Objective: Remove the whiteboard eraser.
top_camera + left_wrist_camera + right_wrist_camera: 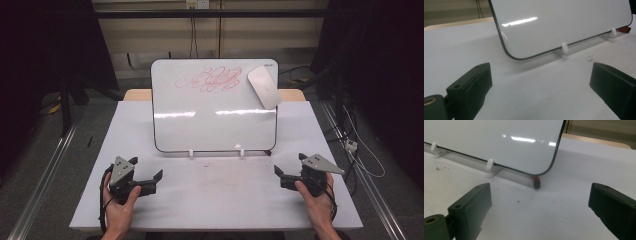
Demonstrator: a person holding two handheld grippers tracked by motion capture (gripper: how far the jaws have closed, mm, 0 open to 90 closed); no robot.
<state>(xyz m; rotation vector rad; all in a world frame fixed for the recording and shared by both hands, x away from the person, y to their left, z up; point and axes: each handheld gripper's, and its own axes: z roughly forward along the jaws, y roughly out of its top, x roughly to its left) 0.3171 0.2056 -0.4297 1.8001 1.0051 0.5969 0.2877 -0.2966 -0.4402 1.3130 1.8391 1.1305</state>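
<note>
Two claws rest low on the white desk [215, 195], one at each near corner, and both stand wide open with nothing between the jaws. The left claw [159, 181] sits at the near left, held by the person's left hand [120, 202], and points right and slightly toward the far side. The whiteboard [215, 117] stands tilted on the desk beyond it, near but apart, with its lower left corner closest to that claw. The right claw [277, 176], held by the right hand [315, 197], sits at the near right and points left; the board's lower right corner lies beyond it, also apart.

From above, a red scribble [210, 80] shows on the board's upper part, and a white eraser [265, 86] clings to the upper right corner. Two small white clips [191, 153] prop the board's lower edge.

The left claw [539, 82] in its own view looks along the bare desk to the board [564, 22], where the clips [564, 48] show up close and some dark specks [589, 59] lie on the desk. The right claw [539, 202] in its own view faces the board's rounded corner [499, 142], and under that corner a small red and black object [536, 181] stands on the desk, which the high view barely shows.
</note>
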